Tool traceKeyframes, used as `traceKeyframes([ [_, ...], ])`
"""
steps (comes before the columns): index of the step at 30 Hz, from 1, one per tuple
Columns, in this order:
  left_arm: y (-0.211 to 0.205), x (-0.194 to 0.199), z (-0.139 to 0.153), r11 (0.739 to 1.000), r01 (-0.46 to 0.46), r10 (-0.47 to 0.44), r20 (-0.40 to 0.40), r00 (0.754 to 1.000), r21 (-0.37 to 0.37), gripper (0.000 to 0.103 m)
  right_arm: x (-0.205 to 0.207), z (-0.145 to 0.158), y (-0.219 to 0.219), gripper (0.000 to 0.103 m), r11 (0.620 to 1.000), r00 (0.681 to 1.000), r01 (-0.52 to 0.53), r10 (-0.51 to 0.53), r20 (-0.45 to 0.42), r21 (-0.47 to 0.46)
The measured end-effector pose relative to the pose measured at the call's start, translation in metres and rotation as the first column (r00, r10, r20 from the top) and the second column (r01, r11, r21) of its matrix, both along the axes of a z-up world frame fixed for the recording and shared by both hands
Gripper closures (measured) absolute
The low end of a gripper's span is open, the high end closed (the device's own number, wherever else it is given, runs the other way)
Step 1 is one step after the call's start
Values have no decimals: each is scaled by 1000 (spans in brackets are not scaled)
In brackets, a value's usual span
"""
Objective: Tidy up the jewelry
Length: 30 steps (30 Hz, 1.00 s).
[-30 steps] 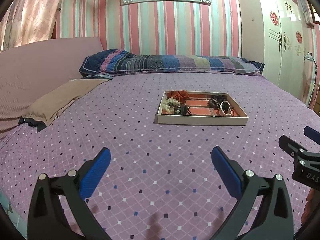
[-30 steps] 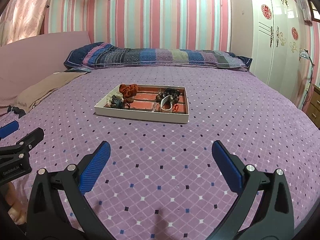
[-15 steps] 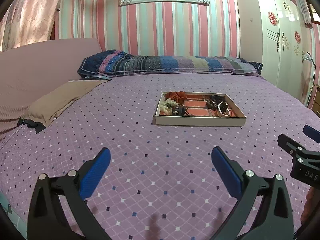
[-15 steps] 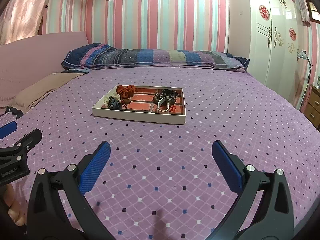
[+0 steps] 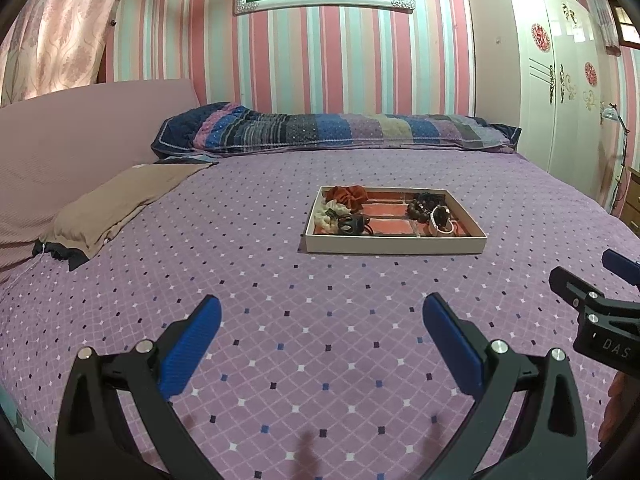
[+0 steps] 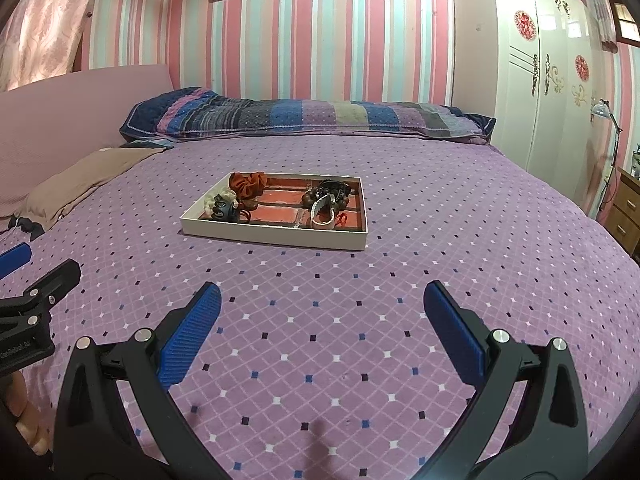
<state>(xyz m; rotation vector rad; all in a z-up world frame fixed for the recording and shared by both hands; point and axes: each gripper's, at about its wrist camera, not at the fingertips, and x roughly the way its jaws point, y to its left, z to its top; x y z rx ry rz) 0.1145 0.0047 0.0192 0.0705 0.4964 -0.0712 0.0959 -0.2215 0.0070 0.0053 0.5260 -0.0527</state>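
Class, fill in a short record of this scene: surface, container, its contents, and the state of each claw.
surface: purple patterned bedspread
container: shallow white tray with red lining, resting on the bedspread
contents: rust scrunchie, cream scrunchie, dark beaded bracelet, white band
left claw: open, empty, short of the tray
right claw: open, empty, short of the tray

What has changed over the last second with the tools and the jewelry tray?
Both views tilted up slightly; the tray sits a little lower in frame and no nearer. Nothing was grasped or released. Left tool and right tool stay open and empty above the bedspread; the tray's contents look unmoved.
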Motion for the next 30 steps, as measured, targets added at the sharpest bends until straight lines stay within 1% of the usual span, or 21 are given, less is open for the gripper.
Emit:
traceKeyframes([
  [30, 1, 0, -2, 1000, 1, -1, -13, 1000, -4, 4, 2, -3, -2, 4, 1000, 1000, 1, -1, -13, 8],
])
